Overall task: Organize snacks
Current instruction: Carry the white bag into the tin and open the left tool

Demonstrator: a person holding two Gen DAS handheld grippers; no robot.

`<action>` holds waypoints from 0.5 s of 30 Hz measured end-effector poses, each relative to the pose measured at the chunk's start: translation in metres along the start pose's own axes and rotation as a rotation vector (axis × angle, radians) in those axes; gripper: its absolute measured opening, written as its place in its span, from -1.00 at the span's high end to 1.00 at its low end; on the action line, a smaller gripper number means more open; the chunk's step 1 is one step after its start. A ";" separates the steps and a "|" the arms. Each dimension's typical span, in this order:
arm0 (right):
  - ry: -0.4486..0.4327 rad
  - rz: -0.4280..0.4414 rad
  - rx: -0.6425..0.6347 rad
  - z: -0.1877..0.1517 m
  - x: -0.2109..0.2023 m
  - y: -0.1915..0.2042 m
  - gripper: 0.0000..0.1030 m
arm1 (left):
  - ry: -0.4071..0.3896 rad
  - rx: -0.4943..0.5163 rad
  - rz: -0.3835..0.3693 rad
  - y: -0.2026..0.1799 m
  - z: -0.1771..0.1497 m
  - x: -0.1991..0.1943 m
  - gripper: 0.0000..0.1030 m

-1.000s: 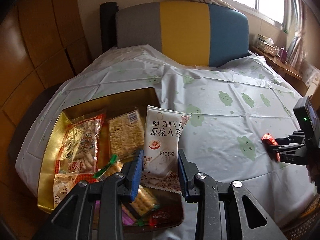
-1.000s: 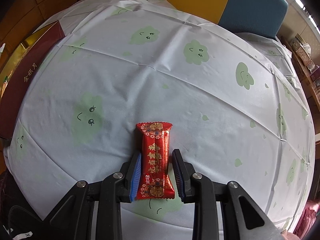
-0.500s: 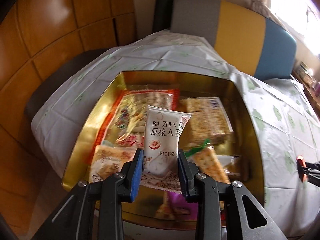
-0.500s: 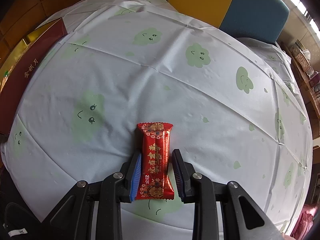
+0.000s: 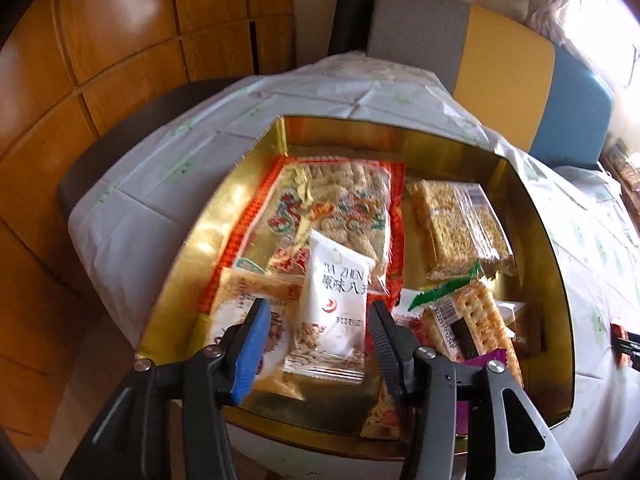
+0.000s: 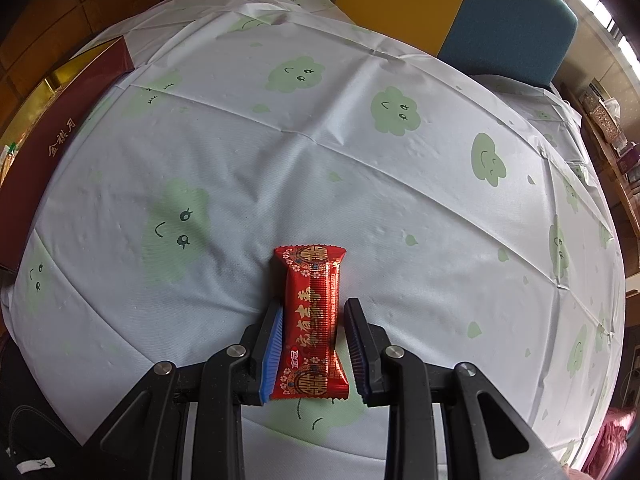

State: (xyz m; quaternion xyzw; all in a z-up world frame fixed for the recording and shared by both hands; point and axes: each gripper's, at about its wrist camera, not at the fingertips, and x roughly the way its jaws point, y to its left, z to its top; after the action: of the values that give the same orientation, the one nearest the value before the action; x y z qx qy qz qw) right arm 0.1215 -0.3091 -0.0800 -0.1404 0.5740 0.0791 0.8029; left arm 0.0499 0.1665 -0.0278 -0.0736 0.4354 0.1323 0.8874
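A white snack packet [image 5: 334,308] printed "BA ZHEN" sits in the gold box [image 5: 556,240], leaning on the other snacks. My left gripper [image 5: 316,332] hovers over the box's near end. Its jaws are opening, with the packet loose between them and a gap at each pad. The box also holds a large red-edged bag [image 5: 332,204], a puffed-rice bar pack [image 5: 456,228] and a cracker pack [image 5: 476,324]. My right gripper [image 6: 312,340] is shut on a red snack bar [image 6: 314,316] just above the white tablecloth [image 6: 360,168] with green clouds.
The box's dark red outer wall [image 6: 60,136] runs along the table's left edge in the right wrist view. A grey, yellow and blue chair back [image 5: 500,56] stands beyond the table. Wood panelling [image 5: 120,40] is on the left and a cluttered shelf [image 6: 604,120] on the right.
My left gripper swung left from beside the box to over it and dipped. Its jaws then parted and the white packet dropped loose between them. The right gripper and red bar kept still.
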 end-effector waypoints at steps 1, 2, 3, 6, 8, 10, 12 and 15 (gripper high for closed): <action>0.000 0.000 0.001 0.000 0.000 0.000 0.42 | -0.005 -0.004 0.002 0.001 0.001 -0.001 -0.01; 0.000 0.000 0.001 0.000 0.000 0.000 0.42 | -0.009 -0.011 0.003 0.002 0.002 -0.003 -0.01; 0.000 -0.001 0.001 0.001 -0.001 0.000 0.43 | -0.014 -0.018 0.005 0.002 0.003 -0.005 -0.01; 0.002 0.008 0.005 0.003 -0.002 0.003 0.54 | -0.041 -0.014 0.029 0.001 0.003 -0.013 -0.01; 0.003 0.012 0.017 0.004 -0.003 0.003 0.55 | -0.055 -0.010 0.038 0.001 0.003 -0.017 -0.01; -0.007 0.021 0.033 0.007 -0.006 0.002 0.55 | -0.061 -0.009 0.038 0.001 0.004 -0.020 -0.01; -0.018 0.036 0.049 0.010 -0.010 0.002 0.55 | -0.066 -0.006 0.038 0.000 0.004 -0.022 -0.02; -0.037 0.053 0.043 0.017 -0.020 0.010 0.55 | -0.076 0.007 0.046 -0.002 0.002 -0.026 -0.02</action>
State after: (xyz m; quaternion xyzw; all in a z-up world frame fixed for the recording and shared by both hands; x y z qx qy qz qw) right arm 0.1271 -0.2936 -0.0579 -0.1062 0.5642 0.0905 0.8137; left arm 0.0372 0.1606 -0.0061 -0.0553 0.4034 0.1537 0.9004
